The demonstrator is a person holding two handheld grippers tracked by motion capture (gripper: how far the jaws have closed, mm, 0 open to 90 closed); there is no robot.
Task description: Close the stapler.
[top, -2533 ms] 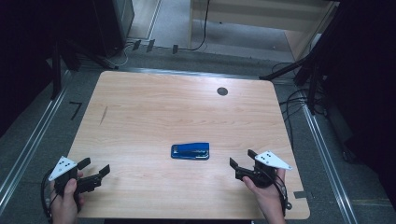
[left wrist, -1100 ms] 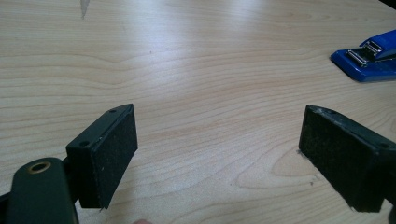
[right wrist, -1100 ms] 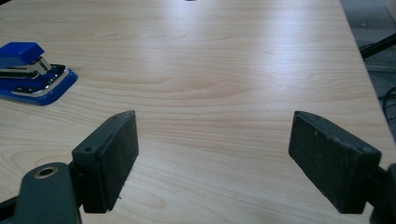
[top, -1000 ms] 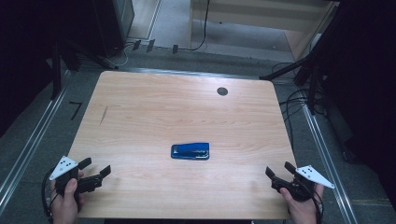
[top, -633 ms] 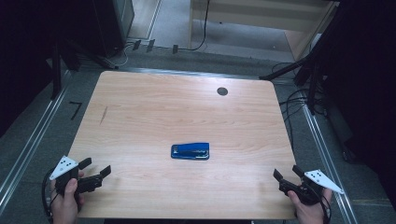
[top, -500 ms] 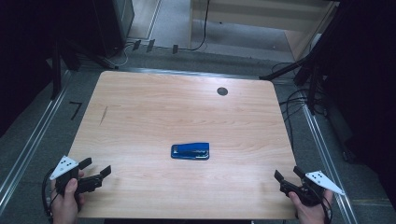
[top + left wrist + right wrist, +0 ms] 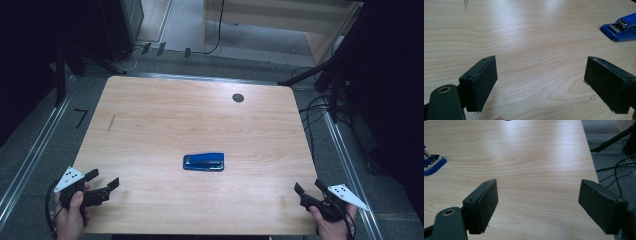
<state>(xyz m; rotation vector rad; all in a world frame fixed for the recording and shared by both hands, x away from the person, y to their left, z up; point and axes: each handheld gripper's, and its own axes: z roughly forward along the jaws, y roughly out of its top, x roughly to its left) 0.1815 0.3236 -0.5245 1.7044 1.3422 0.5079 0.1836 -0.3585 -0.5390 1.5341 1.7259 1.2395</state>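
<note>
blue stapler (image 7: pixel 203 162) lies flat near the middle of the desk (image 7: pixel 160 120), long side running across, all on its own. left claw (image 7: pixel 104 185) sits low at the near left corner, jaws spread wide with nothing between them. right claw (image 7: pixel 310 192) is at the near right corner, right by the desk's edge, also released and empty. both are well apart from the stapler.

from the left gripper view the stapler (image 7: pixel 621 27) shows off at the upper right, metal nose toward the camera. so a straight push forward from here would likely miss it or clip its end and spin it. in the right gripper view the stapler (image 7: pixel 432 161) pokes in at the far left, so that side needs a swing inward too.

the bigger risk, i'd say: it's low and smooth on a slick wooden top. if the jaws close off-centre or catch just the hinged upper arm, it could skid away or pop open. two claws closing in together might also knock into each other.
</note>
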